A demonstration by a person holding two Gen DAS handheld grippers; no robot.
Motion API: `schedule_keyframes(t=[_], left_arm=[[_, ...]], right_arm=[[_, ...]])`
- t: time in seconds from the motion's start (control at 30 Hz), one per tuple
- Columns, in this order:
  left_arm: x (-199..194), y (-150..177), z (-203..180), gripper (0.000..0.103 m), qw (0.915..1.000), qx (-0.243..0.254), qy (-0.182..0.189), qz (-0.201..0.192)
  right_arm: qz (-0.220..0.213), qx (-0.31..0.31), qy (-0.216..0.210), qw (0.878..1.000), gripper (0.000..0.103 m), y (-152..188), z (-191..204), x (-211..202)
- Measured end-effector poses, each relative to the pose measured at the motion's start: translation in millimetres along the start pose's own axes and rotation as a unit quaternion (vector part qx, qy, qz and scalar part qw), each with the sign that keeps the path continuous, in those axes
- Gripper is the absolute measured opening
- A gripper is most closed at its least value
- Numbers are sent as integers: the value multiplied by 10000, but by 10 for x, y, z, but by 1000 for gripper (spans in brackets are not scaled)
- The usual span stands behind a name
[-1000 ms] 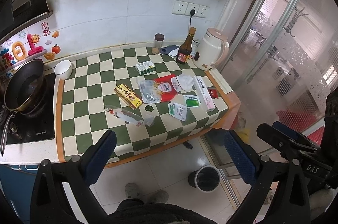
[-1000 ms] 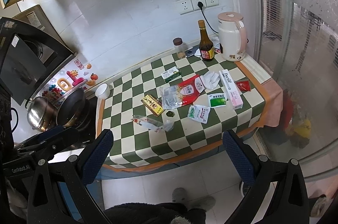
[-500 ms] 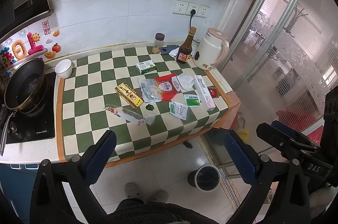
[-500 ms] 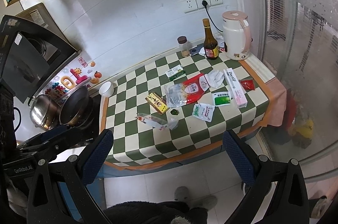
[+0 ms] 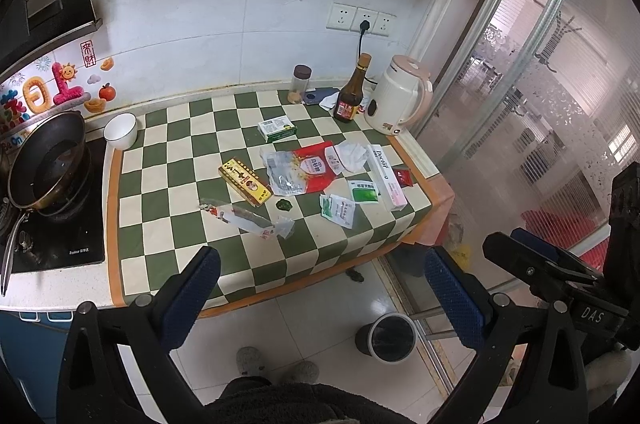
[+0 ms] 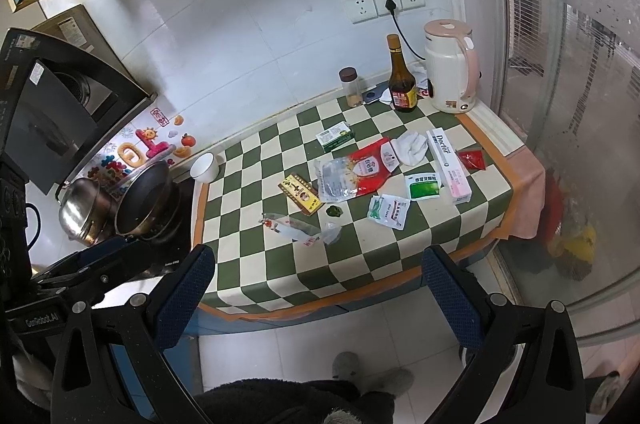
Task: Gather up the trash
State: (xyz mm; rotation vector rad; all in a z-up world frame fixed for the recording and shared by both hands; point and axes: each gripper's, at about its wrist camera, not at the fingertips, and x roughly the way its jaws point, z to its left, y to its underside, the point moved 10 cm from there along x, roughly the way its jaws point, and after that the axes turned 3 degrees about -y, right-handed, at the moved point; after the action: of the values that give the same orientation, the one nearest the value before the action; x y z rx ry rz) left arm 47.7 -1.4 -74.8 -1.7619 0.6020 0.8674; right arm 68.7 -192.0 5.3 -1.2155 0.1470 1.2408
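Note:
Trash lies scattered on a green-and-cream checkered counter [image 5: 168, 191]: a clear wrapper [image 5: 244, 220], a yellow box [image 5: 244, 181], a red-and-clear bag [image 5: 304, 169], a crumpled tissue [image 5: 352, 155], green sachets [image 5: 338, 209], a pink-white Doctor box [image 5: 386, 175], a green-white box [image 5: 277, 129]. The same litter shows in the right wrist view, with the wrapper [image 6: 296, 228] nearest. A dark bin [image 5: 387, 338] stands on the floor. My left gripper [image 5: 324, 294] and right gripper [image 6: 318, 294] are both open and empty, held back from the counter's front edge.
A kettle [image 5: 396, 101], a sauce bottle [image 5: 352, 95] and a spice jar [image 5: 299, 83] stand at the back. A white bowl [image 5: 120, 131] and a wok [image 5: 48, 163] on the stove are at the left. A glass partition [image 5: 540, 111] runs along the right.
Both cameras have drifted slightly, so the counter sits a little differently in view. Both grippers stay open. Nothing on the counter has moved.

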Motion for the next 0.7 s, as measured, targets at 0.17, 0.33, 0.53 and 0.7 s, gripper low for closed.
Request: schedule_keyframes(t=[0.17, 0.33, 0.53, 0.7], left_arm=[[1, -13, 6, 103, 10000, -8, 1, -1], [-3, 0, 5, 103, 10000, -4, 4, 11], [-12, -13, -11, 103, 10000, 8, 6, 29], [-10, -14, -13, 103, 10000, 8, 8, 26]], right_arm=[[-2, 9, 0, 10000, 103, 2, 7, -1], [6, 11, 1, 10000, 103, 7, 17, -3], [6, 14, -2, 10000, 103, 29, 49, -1], [-1, 20, -13, 10000, 103, 24, 61, 6]])
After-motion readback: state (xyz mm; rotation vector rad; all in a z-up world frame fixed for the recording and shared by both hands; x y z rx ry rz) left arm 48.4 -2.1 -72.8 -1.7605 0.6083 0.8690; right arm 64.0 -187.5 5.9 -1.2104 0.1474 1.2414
